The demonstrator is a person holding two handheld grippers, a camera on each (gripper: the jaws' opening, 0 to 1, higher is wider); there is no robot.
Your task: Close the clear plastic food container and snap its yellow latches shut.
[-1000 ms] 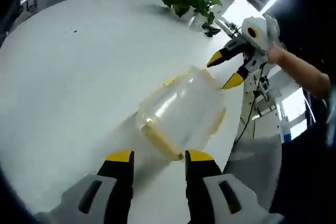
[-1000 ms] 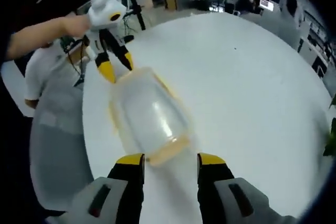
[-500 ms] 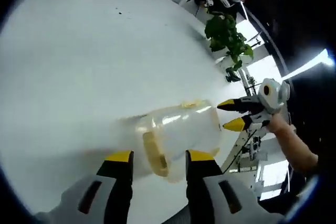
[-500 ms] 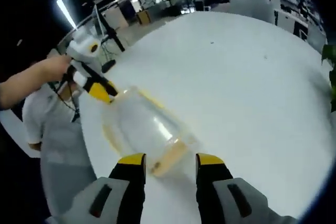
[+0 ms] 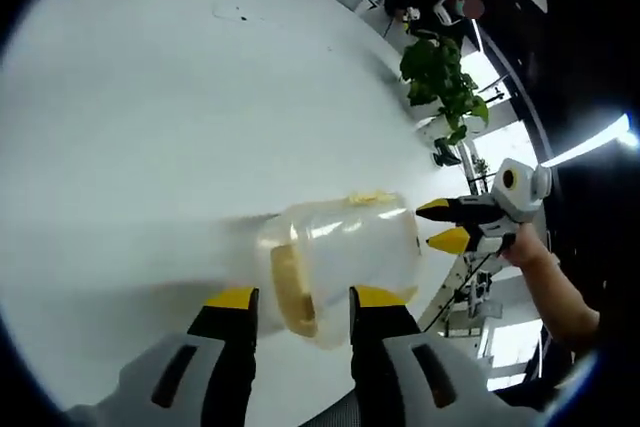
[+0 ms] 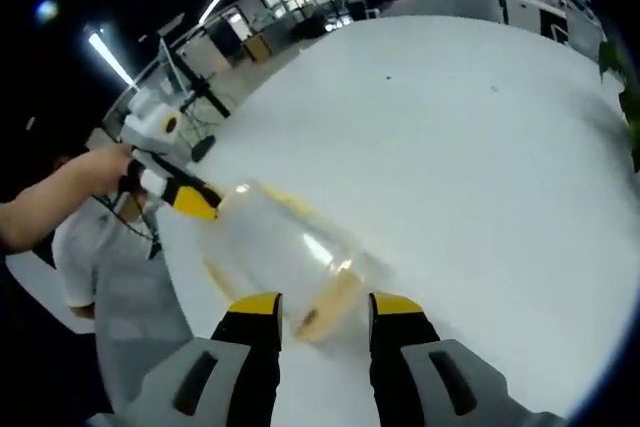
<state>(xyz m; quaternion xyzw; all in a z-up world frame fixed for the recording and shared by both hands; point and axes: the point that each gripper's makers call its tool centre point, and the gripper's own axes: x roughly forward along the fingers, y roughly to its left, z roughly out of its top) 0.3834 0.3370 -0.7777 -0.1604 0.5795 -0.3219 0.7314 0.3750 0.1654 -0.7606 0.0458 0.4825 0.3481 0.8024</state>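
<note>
While both tongs stand released at opposite ends of the clear container (image 5: 340, 257) near the white table (image 5: 150, 127) edge | left gripper (image 5: 295, 299), right gripper (image 6: 323, 305) | risk: uneven pressing on a yellow latch (image 5: 290, 292) could, I judge, skid the container off that edge.

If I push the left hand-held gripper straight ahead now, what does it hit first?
Most likely the yellow latch on the near end of the clear container, which sits just beyond the left hand-held gripper; exact depth is unclear.
</note>
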